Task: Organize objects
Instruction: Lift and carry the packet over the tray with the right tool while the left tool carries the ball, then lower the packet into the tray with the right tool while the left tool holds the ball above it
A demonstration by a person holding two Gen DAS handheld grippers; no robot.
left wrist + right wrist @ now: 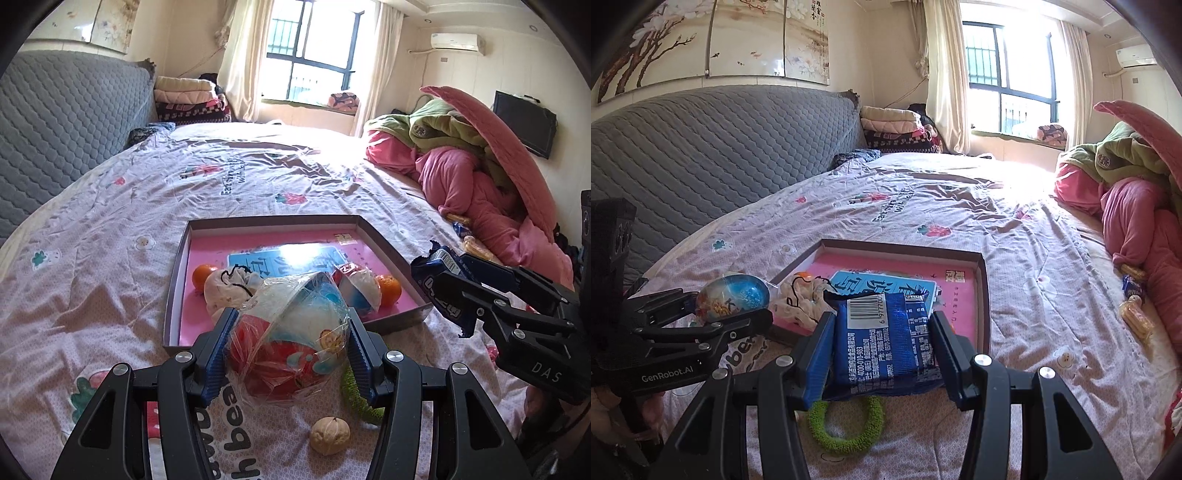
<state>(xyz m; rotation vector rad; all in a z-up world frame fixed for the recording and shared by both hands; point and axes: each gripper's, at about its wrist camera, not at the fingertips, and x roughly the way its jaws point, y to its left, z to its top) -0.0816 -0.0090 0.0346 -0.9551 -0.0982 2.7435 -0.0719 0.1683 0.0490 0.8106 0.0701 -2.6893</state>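
Observation:
My left gripper [288,339] is shut on a cellophane-wrapped toy egg [291,332], held above the bed just before the near edge of a shallow pink-lined box [177,280]. The egg also shows in the right wrist view [733,299]. My right gripper [882,343] is shut on a blue snack packet [882,339], held over the box's near right part [982,295]; the packet also shows in the left wrist view [439,284]. In the box lie two oranges [204,276], a white drawstring pouch [229,288] and another wrapped egg [358,288].
On the patterned bedsheet lie a walnut [330,435] and a green fuzzy ring [846,424] near me. Snack packets [1134,299] lie by a pink and green bedding pile [480,162] at right. A grey quilted headboard [66,122] stands at left.

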